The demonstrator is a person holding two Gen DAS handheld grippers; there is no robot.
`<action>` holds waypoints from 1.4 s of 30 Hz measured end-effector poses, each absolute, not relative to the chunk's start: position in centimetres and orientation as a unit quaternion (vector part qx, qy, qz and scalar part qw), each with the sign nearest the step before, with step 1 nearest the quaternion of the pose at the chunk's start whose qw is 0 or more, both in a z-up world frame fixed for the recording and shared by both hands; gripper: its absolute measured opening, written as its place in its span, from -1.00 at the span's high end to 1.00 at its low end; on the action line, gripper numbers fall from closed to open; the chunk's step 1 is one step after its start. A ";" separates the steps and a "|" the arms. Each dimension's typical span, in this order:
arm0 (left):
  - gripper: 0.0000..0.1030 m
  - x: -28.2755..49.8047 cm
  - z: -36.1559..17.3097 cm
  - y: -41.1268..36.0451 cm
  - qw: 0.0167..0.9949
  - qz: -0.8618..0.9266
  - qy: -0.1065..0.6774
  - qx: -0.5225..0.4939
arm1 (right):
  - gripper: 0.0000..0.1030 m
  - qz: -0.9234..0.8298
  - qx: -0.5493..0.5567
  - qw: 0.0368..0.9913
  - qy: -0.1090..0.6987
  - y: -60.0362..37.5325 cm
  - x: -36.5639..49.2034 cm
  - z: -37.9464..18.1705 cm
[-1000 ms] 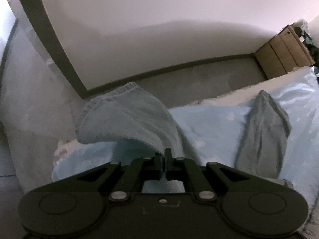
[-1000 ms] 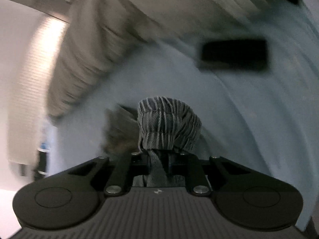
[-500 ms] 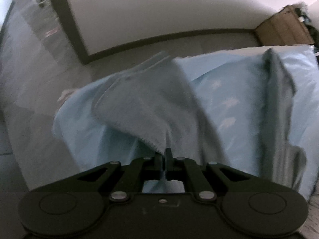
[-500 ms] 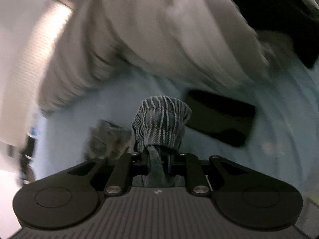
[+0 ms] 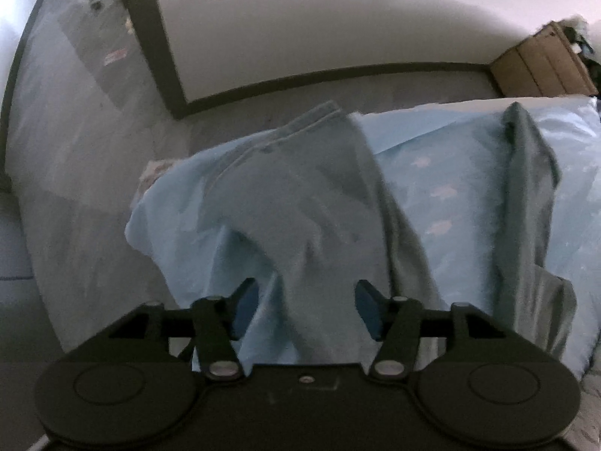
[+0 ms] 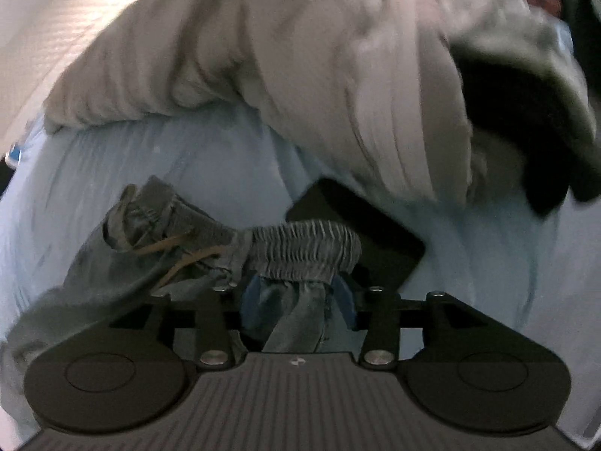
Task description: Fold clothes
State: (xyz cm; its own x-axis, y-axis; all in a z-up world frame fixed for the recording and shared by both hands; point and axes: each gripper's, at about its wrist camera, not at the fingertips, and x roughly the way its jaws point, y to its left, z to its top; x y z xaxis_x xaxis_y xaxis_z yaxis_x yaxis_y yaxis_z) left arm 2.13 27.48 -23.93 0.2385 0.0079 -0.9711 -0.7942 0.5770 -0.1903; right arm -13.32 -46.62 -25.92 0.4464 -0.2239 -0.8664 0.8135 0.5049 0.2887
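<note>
1. Left gripper (image 5: 306,302): jaws wide apart, holding nothing. A leg of the blue-grey trousers (image 5: 300,203) lies between the fingers, draped loose over the near-left corner of the bed (image 5: 443,158), hem end reaching toward the far edge.
2. Second leg (image 5: 526,195) runs along the right side of the bed, well apart from the first, also flat-ish w/ a bunched fold near the near edge.
3. Right gripper (image 6: 296,302): jaws parted, not clamped, but the fabric just below the elastic waistband (image 6: 304,248) sits between the blue pads (image 6: 345,300). Can't tell if cloth touches both pads.
4. Waistband is ribbed and gathered, w/ tan drawstrings (image 6: 180,251) trailing left; it rests on the bed mid-area, just beside a flat black slab (image 6: 360,225) (phone or tablet, unclear).
5. Handling, my guess: light, soft knit, very floppy, no stiffness, so it'll sag and slide on the smooth sheet. Best holds are the thick waistband and stitched leg hems; those edges are thickest and won't stretch out.
6. Sheet is pale blue w/ faint white motifs, smooth. A crumpled beige blanket (image 6: 300,56) heaps at the far side, wrinkly, matte.
7. Cardboard box (image 5: 541,64) sits on the floor beyond the bed's far-right corner.
</note>
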 end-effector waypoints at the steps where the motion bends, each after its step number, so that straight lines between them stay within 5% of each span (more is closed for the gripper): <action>1: -0.13 2.6 -23.4 27.2 0.706 0.279 0.547 -0.354 | 0.08 -0.330 0.351 0.777 0.405 -46.0 -13.0 -25.6; 9: -0.14 8.1 -22.1 24.9 0.738 0.226 0.553 -0.315 | 0.08 -0.265 0.230 0.839 0.416 -40.7 -10.2 -22.9; 25: -0.14 25.9 -26.3 20.8 0.753 0.126 0.589 -0.266 | 0.08 -0.099 0.157 0.843 0.506 -22.7 0.0 -22.0; 42: -0.14 43.0 -32.6 19.4 0.749 0.112 0.617 -0.213 | 0.08 -0.160 0.127 0.802 0.561 -20.0 1.4 -21.0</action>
